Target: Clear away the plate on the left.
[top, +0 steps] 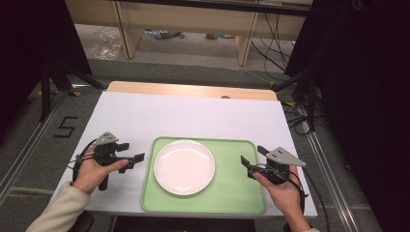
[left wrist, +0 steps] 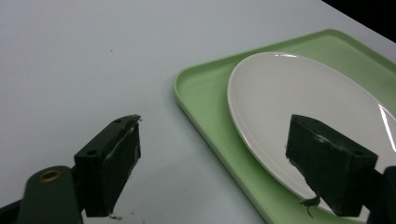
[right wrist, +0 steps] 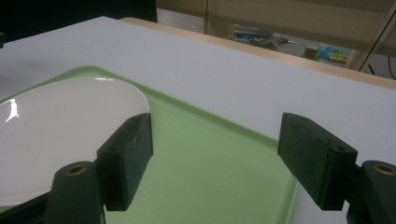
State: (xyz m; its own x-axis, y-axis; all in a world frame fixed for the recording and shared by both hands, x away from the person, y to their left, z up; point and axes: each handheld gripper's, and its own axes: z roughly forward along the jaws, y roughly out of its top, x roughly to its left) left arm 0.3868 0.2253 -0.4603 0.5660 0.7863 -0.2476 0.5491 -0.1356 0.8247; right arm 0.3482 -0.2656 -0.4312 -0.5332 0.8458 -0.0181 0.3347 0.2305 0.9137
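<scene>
white plate point(top: 184, 166) is sitting left of center on the green tray point(top: 232, 193), lower middle of frame. left gripper point(top: 131, 155) is hovering just left of the tray, nearer the plate, jaws spread, holding nothing. right gripper point(top: 251, 160) is over the tray's right side, also spread.

a white-topped table point(top: 193, 116) stands on grey floor point(top: 193, 65), wooden desk legs point(top: 126, 29) beyond, dark curtains point(top: 367, 96) alongside.

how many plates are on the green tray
1. The white plate lies flat on the left half of the green tray, between the two grippers; nothing rests on it.
</scene>
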